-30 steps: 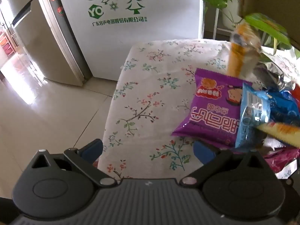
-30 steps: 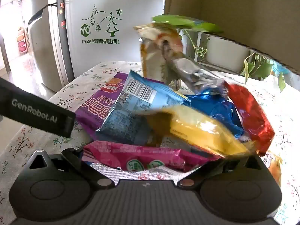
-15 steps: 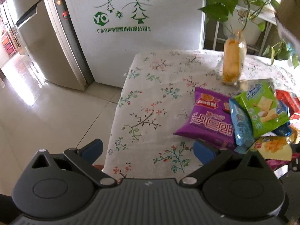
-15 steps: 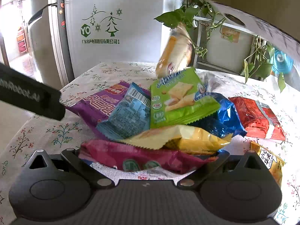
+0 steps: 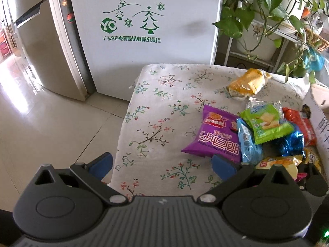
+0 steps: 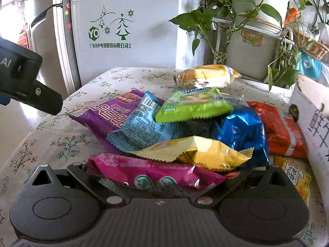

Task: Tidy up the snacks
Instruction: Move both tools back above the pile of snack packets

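A pile of snack packets lies on a desk [image 5: 156, 111] covered with a floral cloth, near its right side. In the left wrist view, the left gripper [image 5: 162, 161] hangs above the desk's near left corner with its blue-padded fingers spread wide apart and nothing between them; the purple packet [image 5: 216, 135] lies just beyond its right finger. In the right wrist view, the right gripper [image 6: 160, 171] sits low at the near edge of the pile; its fingertips are hidden under the magenta packet [image 6: 152, 173], which lies across them, so whether it is open or gripping cannot be told. Over the magenta packet rests a yellow packet [image 6: 197, 152]; behind it lie a light blue packet [image 6: 141, 123] overlapping the purple one, a green cracker packet [image 6: 193, 105] on top, a shiny dark blue packet [image 6: 242, 131], and a red packet [image 6: 277, 129] at the right. A small yellow packet [image 6: 294, 175] lies at the near right, partly behind the gripper body. An orange-and-white wrapped cake [image 6: 207, 76] lies apart at the far side of the desk. A white cardboard box [image 6: 312, 119] stands at the right edge, touching the red packet. A white refrigerator [image 5: 144, 20] and potted plants [image 6: 236, 4] stand behind the desk.
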`<state>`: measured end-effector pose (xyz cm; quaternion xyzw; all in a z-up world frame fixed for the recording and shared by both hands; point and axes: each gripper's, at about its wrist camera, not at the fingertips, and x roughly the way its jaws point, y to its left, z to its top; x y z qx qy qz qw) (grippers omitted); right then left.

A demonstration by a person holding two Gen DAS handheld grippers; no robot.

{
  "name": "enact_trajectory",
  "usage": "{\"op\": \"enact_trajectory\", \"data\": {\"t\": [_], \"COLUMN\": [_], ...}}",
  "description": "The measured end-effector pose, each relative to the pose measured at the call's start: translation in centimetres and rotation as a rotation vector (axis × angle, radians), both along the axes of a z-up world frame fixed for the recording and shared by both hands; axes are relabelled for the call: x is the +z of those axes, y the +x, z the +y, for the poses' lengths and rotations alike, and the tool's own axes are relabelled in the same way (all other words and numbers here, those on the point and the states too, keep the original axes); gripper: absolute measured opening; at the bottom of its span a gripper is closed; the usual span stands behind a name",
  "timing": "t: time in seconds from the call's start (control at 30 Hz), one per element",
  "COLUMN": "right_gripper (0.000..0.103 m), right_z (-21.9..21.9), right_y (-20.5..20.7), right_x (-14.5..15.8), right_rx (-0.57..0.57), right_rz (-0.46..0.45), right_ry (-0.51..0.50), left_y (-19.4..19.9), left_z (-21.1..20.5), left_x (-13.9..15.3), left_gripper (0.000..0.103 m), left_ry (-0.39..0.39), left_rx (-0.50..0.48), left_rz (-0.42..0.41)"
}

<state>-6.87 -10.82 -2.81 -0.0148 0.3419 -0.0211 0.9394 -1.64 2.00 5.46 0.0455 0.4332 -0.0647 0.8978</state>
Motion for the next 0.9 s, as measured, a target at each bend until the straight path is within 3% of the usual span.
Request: {"op": "enact_trajectory", "data": {"t": [0.9], "right_gripper": [0.103], "right_z": [0.10], "right_y": [0.06], "right_x": [0.00], "right_rx": [0.000], "right_rz": [0.002], "right_ry": [-0.002], "left_y": [-0.50], "left_z": [0.32], "left_x": [0.15], "left_gripper": [0.102], "left_ry": [-0.015], "left_rx": [-0.012], "left_rz": [0.010]}}
